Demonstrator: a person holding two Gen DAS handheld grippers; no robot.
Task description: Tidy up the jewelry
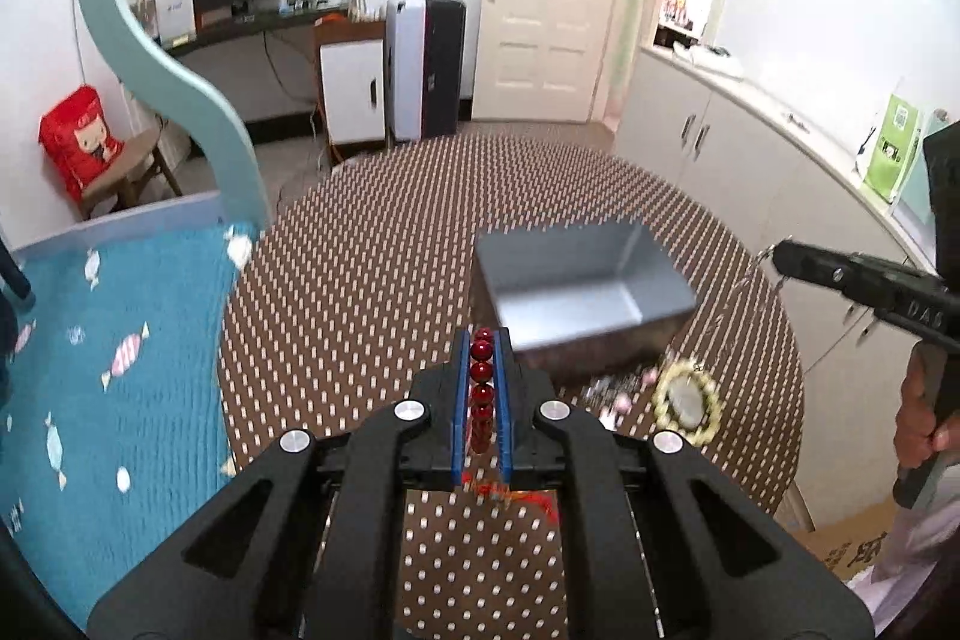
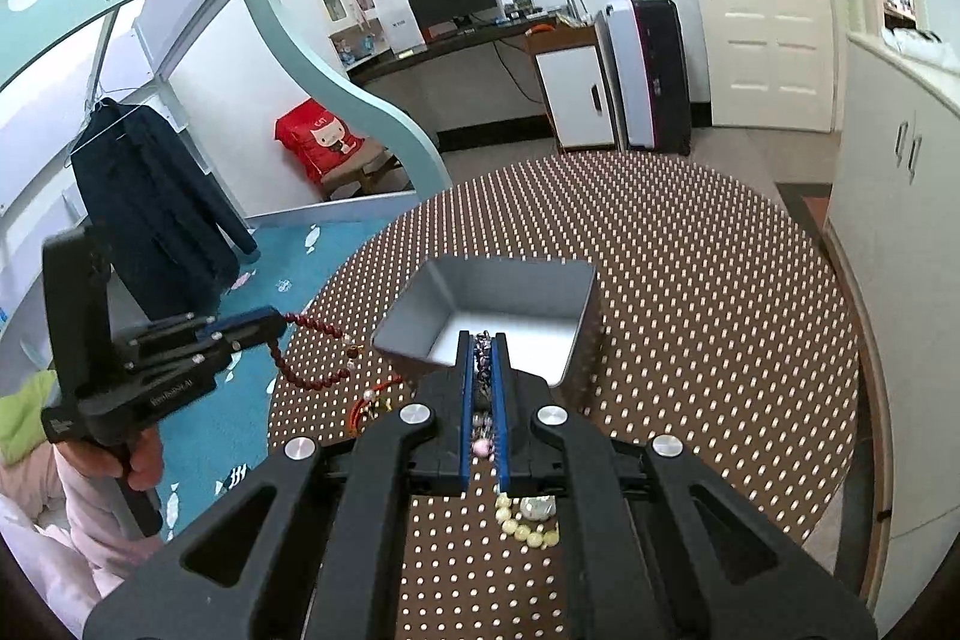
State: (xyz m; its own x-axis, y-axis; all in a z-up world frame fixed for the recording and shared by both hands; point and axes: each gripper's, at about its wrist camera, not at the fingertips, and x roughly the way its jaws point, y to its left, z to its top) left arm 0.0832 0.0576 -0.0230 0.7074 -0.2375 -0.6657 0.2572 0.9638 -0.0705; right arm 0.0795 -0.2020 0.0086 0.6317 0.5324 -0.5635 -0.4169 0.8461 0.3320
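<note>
- I see glossy dark red beads point(image 1: 482, 388) that look polished.
- The grey box point(image 2: 492, 304) looks like matt metal.
- The dotted tablecloth point(image 2: 690, 280) lower right looks smooth.
- The gripper fingers point(image 1: 459, 400) look like matt black plastic.

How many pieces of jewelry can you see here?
3. A red bead string clamped in the left tongs, a purple and pink bead strand clamped in the right tongs, and a pale yellow bead bracelet lying on the table. More may be hidden.
</note>
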